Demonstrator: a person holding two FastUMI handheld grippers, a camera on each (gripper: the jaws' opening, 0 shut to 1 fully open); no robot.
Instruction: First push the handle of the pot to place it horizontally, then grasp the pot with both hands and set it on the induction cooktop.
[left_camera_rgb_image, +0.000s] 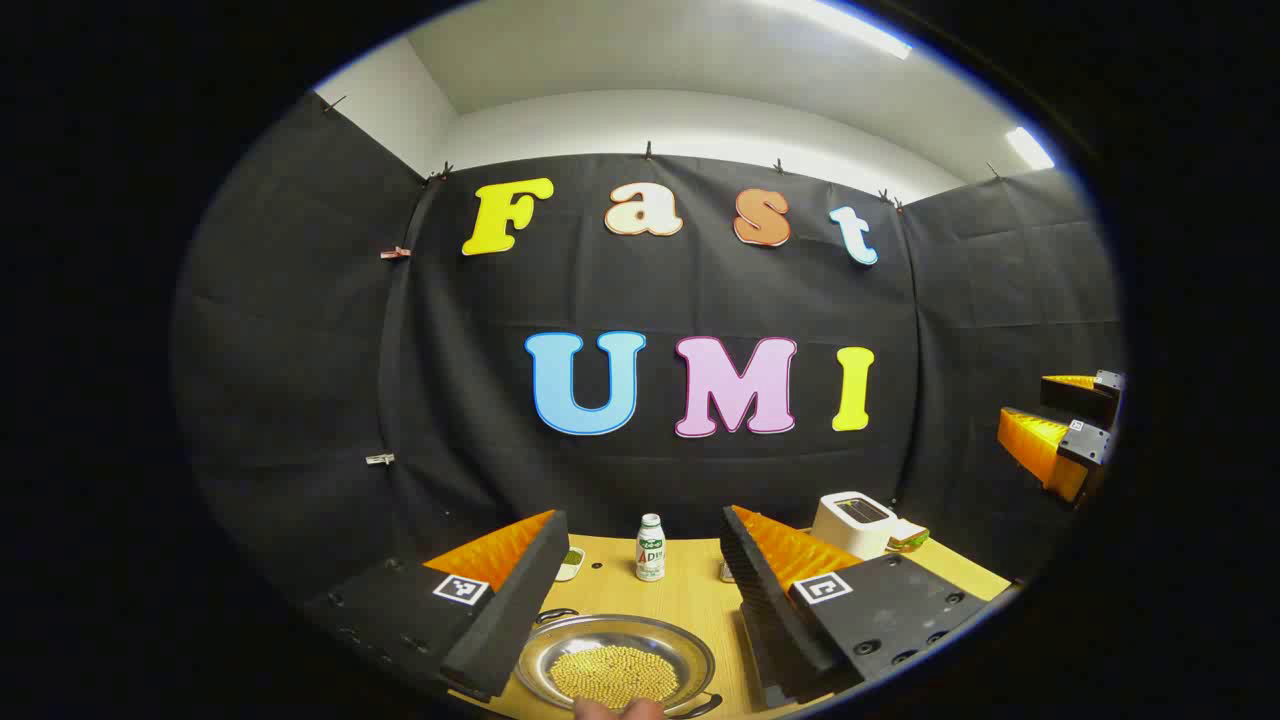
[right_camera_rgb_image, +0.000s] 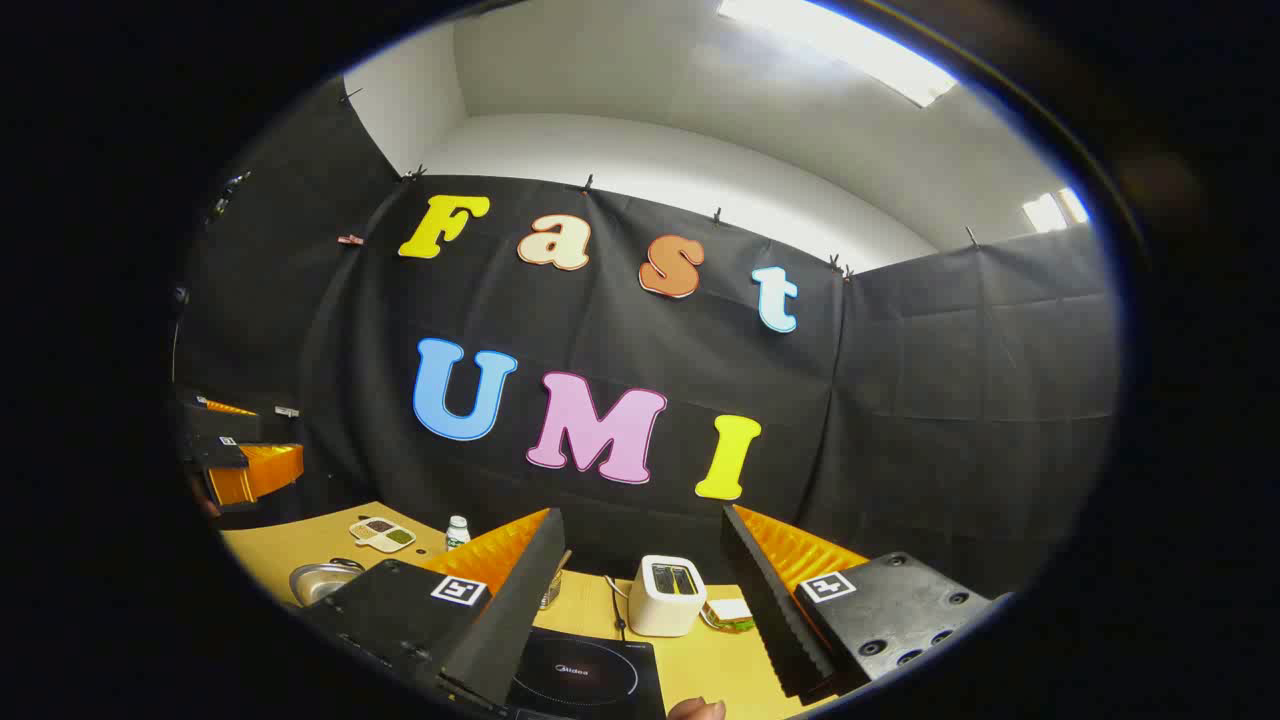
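Pot (left_camera_rgb_image: 618, 662), shallow and holding yellow grains, sits on my table (left_camera_rgb_image: 690, 595) low in the left gripper view, between the left gripper (left_camera_rgb_image: 640, 610) fingers, which I see spread wide, gripping nothing. A bottle (left_camera_rgb_image: 650, 548) stands behind it; a toaster (left_camera_rgb_image: 852, 522) is off to the right. From the right gripper view, my right gripper (right_camera_rgb_image: 640, 610) also gapes wide and empty above the cooktop (right_camera_rgb_image: 585, 675), toaster (right_camera_rgb_image: 668, 595) just behind, pot (right_camera_rgb_image: 322, 580) far left.
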